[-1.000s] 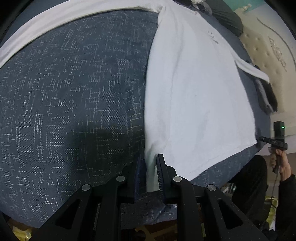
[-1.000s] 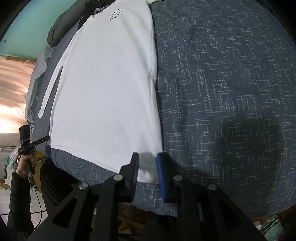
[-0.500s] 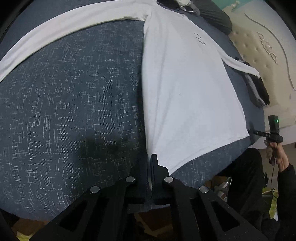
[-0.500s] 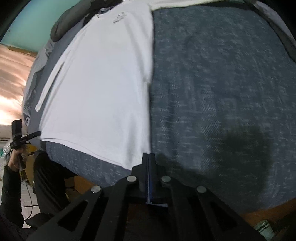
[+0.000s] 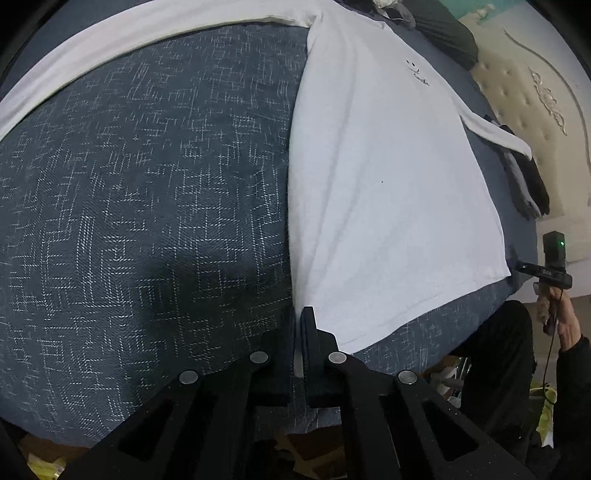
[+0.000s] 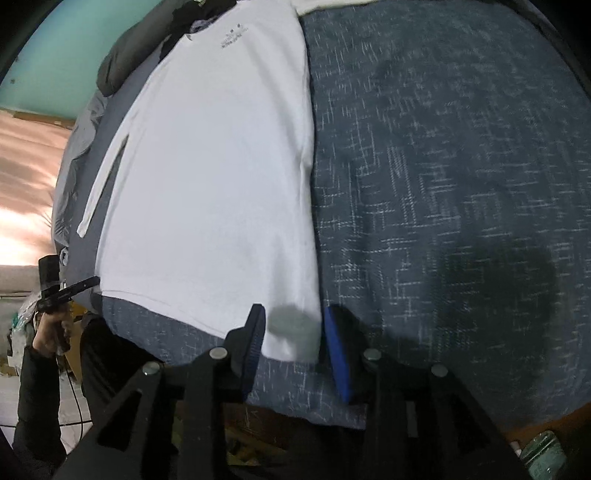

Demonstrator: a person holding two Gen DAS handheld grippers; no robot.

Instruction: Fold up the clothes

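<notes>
A white long-sleeved shirt (image 5: 388, 184) lies flat, front up, on a dark blue patterned bedspread (image 5: 147, 184), its hem toward me at the bed's near edge. In the left wrist view my left gripper (image 5: 297, 321) is shut on the hem's left corner, and a strip of white cloth shows between its pads. In the right wrist view the shirt (image 6: 221, 166) reaches down to my right gripper (image 6: 294, 328). Its jaws are opening, and the hem's right corner lies loose between the blue pads (image 6: 338, 347), untouched by them.
Dark garments (image 5: 443, 33) are piled at the far end of the bed, and another dark piece (image 5: 528, 184) lies by the cream headboard (image 5: 535, 92). A person's dark sleeve and hand (image 5: 565, 325) are at the bed's near edge. The bedspread stretches wide beside the shirt.
The left gripper closed on the hem corner and has stayed shut. The right gripper closed on the other corner, then opened again, and that corner now lies loose between its jaws.
</notes>
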